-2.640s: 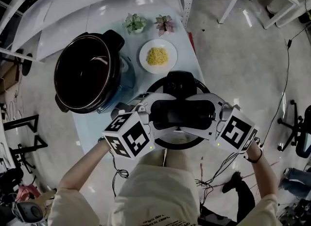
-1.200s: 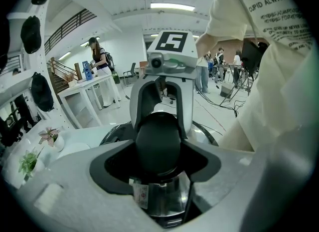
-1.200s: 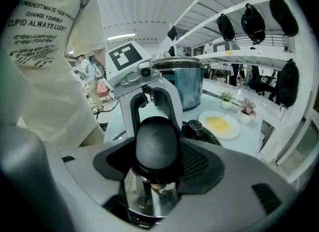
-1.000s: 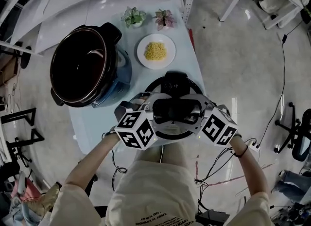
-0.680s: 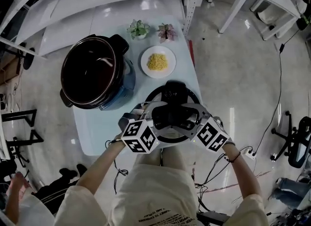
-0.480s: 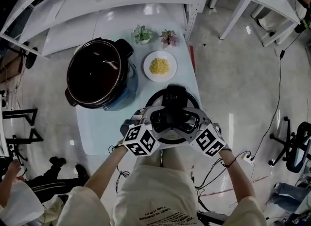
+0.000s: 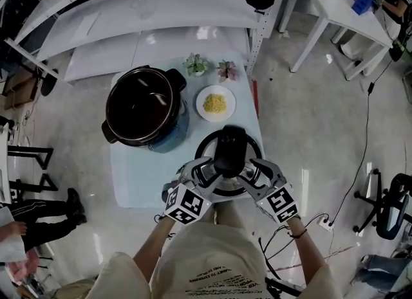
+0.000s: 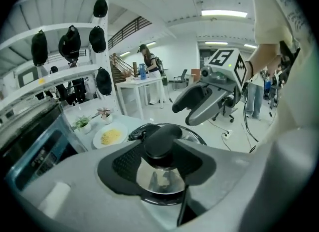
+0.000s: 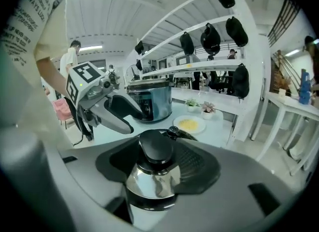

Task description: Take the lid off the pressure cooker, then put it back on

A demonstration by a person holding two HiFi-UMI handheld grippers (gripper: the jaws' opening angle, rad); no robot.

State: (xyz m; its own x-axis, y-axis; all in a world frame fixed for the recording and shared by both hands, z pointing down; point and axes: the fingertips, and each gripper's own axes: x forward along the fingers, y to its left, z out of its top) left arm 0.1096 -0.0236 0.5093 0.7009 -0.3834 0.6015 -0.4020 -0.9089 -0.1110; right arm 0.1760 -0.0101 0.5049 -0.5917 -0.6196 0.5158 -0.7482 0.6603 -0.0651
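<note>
Pale blue table [image 7: 138, 175] on a glossy grey floor, white shelving behind it, and both claws are up over its near edge. Here's the left gripper [image 7: 201, 174]: jaws apart, nothing clamped. They've just been narrowing a little, but the pads stand clear. Through the gap its own camera looks down on the black knob [image 8: 160, 141] and the steel dome under it. Over to the right gripper [image 7: 252, 174], same story: jaws just been drawing in, yet spread and empty, with the knob framed between them, untouched. Each claw shows in the other's view, hovering above the lid [image 7: 230, 152] with bare jaws. The lid sits flat on the table at the front edge, between the two grippers and off the pot. Beyond it to the left, the pressure cooker [image 7: 143, 111] stands open, dark inside. Just past the lid is a white plate [image 7: 203, 112] of yellow food [image 7: 215, 103]. Further back, two small potted plants [image 7: 196, 65] stand side by side.
</note>
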